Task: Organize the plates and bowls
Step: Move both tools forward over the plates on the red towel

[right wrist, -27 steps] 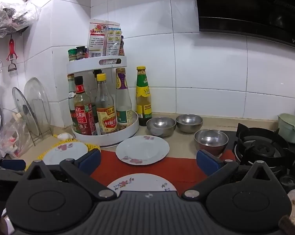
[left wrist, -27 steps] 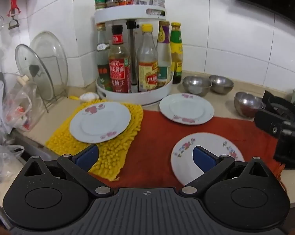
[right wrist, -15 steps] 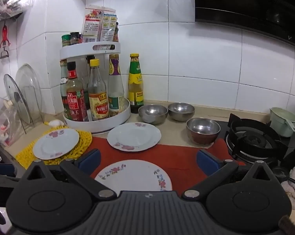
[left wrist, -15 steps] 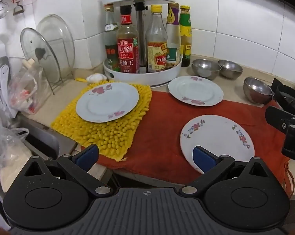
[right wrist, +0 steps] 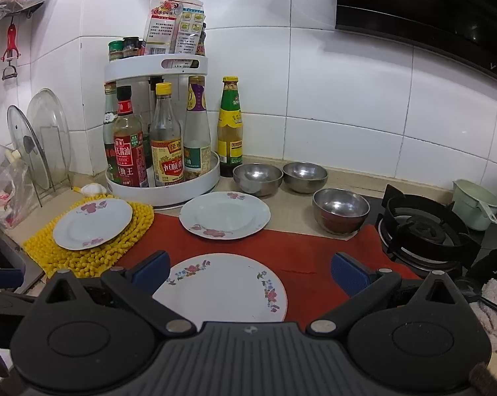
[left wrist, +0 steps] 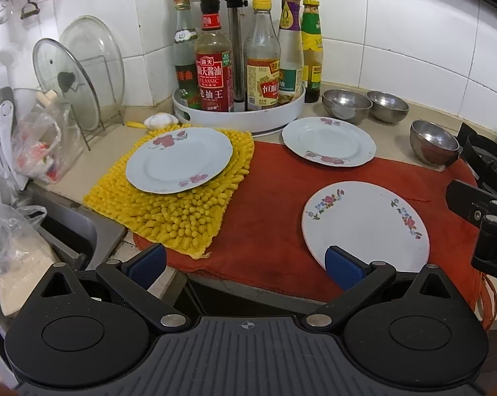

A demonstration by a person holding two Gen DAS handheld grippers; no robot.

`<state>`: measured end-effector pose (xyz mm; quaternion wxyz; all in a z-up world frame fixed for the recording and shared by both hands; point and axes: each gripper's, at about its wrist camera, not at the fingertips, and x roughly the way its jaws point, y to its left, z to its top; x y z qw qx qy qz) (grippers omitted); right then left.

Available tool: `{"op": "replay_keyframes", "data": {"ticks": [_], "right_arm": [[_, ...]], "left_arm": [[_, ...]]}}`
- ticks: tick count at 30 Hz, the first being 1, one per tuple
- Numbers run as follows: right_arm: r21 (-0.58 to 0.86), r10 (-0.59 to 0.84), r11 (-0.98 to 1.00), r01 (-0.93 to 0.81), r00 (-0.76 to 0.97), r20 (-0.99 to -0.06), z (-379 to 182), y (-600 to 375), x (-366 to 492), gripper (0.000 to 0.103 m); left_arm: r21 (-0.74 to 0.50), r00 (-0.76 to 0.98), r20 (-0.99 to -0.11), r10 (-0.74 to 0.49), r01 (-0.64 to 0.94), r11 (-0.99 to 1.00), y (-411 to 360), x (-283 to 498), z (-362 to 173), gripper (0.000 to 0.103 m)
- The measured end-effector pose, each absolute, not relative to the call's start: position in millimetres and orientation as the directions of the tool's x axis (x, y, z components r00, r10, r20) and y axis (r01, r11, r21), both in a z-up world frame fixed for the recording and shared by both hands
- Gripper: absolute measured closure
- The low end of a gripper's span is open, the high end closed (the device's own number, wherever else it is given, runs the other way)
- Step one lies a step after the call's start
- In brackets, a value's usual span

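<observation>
Three white flowered plates lie on the counter: one (left wrist: 179,161) on a yellow mat (left wrist: 169,211), one (left wrist: 329,141) at the back edge of a red cloth (left wrist: 274,217), and a larger one (left wrist: 367,224) on the cloth near the front. Three steel bowls (left wrist: 346,105) (left wrist: 387,106) (left wrist: 434,141) stand behind on the right. My left gripper (left wrist: 246,262) hangs open before the counter's front edge, holding nothing. My right gripper (right wrist: 250,272) is open above the large plate (right wrist: 225,288), empty. In the right wrist view the bowls (right wrist: 257,179) (right wrist: 305,177) (right wrist: 340,210) sit behind the cloth.
A white two-tier turntable (left wrist: 238,115) of sauce bottles stands at the back. Glass lids (left wrist: 66,79) lean in a rack at left, beside plastic bags (left wrist: 33,142) and a sink (left wrist: 73,234). A gas burner (right wrist: 426,231) and a pale green cup (right wrist: 474,203) are at the right.
Both grippers have drawn back and tipped lower, so the counter's front edge and the whole large plate now show. Both stay open. No plate or bowl has moved.
</observation>
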<state>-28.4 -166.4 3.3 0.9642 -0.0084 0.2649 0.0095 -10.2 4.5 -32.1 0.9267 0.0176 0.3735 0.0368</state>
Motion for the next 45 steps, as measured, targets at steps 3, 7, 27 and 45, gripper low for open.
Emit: {"op": "replay_keyframes", "data": {"ticks": [3, 7, 27, 45], "right_arm": [[-0.015, 0.012, 1.000, -0.022, 0.858, -0.514, 3, -166, -28, 0.003], [-0.026, 0.007, 0.999, -0.023, 0.857, -0.515, 3, -164, -29, 0.003], [-0.028, -0.003, 1.000, -0.015, 0.833, -0.554, -7, -166, -27, 0.003], [-0.048, -0.047, 0.999, 0.024, 0.803, -0.594, -19, -171, -22, 0.003]], "left_arm": [[0.052, 0.714, -0.697, 0.072, -0.050, 0.997, 4, -10, -33, 0.000], [0.050, 0.713, -0.698, 0.070, -0.048, 0.998, 4, -11, -35, 0.000], [0.013, 0.657, -0.752, 0.047, -0.057, 0.998, 5, -2, -47, 0.000], [-0.006, 0.651, -0.759, 0.028, -0.050, 0.999, 3, -1, -48, 0.000]]}}
